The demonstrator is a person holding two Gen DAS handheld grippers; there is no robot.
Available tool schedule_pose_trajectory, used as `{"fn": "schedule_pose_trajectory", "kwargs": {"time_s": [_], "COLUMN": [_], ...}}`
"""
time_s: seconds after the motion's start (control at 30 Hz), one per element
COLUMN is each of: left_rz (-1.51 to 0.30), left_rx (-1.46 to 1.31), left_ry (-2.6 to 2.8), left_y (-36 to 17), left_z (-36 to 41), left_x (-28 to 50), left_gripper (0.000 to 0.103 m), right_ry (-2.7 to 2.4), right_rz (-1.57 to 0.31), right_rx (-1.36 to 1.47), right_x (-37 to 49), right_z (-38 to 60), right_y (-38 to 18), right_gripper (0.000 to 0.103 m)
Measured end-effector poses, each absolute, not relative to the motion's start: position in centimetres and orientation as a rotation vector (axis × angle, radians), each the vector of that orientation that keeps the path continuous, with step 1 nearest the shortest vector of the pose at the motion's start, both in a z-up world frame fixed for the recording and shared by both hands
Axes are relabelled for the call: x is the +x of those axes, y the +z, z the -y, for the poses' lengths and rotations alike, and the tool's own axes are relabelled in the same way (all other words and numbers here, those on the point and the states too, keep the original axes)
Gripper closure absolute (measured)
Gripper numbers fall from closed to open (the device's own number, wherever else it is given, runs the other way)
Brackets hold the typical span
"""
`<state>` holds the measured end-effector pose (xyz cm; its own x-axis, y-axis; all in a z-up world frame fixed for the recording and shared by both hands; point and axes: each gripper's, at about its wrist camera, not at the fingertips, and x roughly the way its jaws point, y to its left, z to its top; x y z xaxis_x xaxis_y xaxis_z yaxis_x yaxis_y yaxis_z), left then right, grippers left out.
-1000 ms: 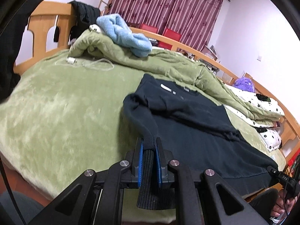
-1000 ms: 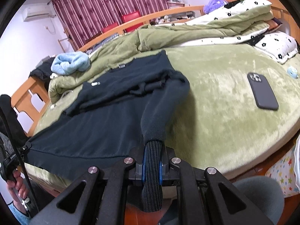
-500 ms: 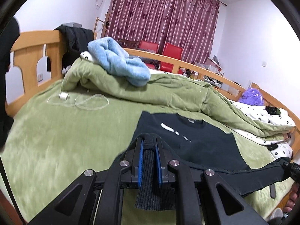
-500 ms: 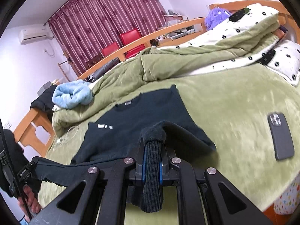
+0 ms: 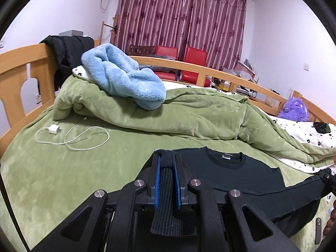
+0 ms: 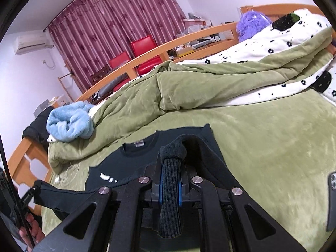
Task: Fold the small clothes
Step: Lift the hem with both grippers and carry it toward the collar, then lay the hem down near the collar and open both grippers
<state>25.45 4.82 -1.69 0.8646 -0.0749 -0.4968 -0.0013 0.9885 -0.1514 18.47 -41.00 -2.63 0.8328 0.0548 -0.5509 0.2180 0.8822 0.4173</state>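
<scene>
Green plush blanket covers the bed; each claw, left and right, grips a ribbed cuff of the dark sweatshirt.

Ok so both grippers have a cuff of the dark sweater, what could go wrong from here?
Each gripper, left and right, pinches only a ribbed cuff of the dark sweater, so a cuff could slip out mid-fold. The sweater's collar lies close to the heaped green quilt; laying the sleeves forward might catch on it. The phone lies beside the sweater and could get dragged.
</scene>
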Motion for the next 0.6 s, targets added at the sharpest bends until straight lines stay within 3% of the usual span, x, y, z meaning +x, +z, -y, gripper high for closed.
{"fn": "schedule_pose_trajectory", "kwargs": {"time_s": [0.6], "left_rz": [-0.62], "left_rx": [-0.099], "left_ry": [-0.044], "left_y": [-8.6], "left_z": [-2.0], "left_x": [38.6], "left_gripper": [0.091], "right_ry": [-0.12], "right_rz": [-0.648], "right_rx": [0.469], "right_x": [32.4], "right_z": [43.0], "right_y": [-9.5], "right_gripper": [0.093]}}
